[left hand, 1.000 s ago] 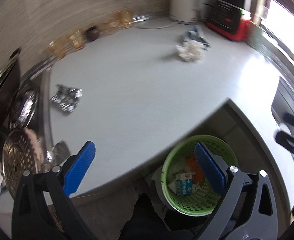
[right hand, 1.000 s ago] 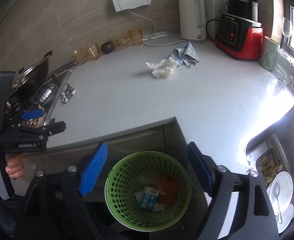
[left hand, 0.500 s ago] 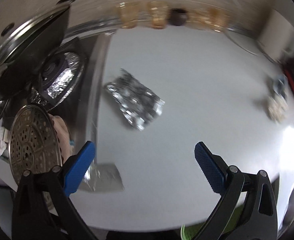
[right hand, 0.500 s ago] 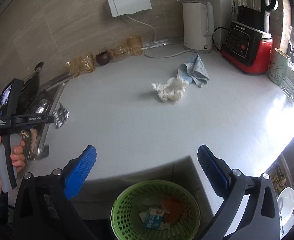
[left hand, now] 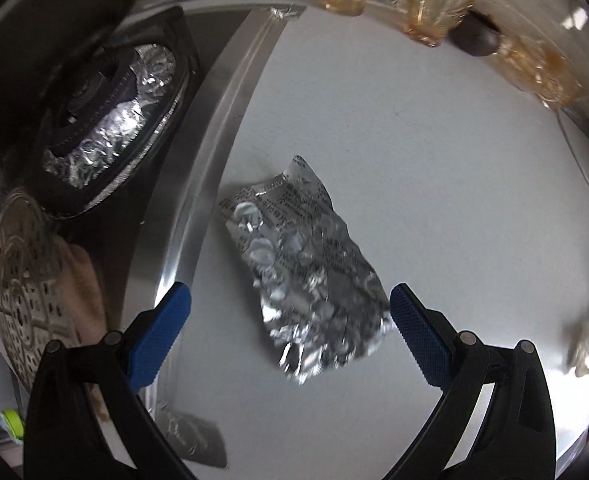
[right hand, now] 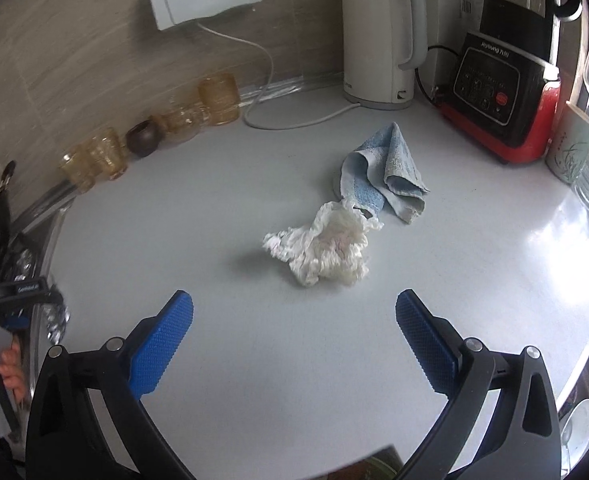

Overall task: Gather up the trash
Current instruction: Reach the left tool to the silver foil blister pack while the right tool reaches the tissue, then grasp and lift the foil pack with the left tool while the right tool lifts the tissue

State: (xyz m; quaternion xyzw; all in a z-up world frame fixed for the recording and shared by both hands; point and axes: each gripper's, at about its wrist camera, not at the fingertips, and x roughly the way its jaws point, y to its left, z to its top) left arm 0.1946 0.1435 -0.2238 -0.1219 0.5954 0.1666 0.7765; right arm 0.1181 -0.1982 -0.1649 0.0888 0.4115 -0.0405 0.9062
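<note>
The left gripper (left hand: 290, 312) is held wide open above a crumpled foil wrapper (left hand: 306, 276) lying on the pale countertop (left hand: 434, 168) beside the steel rim of the hob (left hand: 198, 208); nothing is gripped. The right gripper (right hand: 294, 320) is likewise spread to its widest, its jaws having just been opening, with nothing between them. Just beyond it a crumpled white tissue (right hand: 326, 248) is seen, touching a blue cloth (right hand: 386, 176). Along the tiled wall amber glasses (right hand: 218, 98), a white kettle (right hand: 382, 40) and a red-based blender (right hand: 502, 92) are ranged.
</note>
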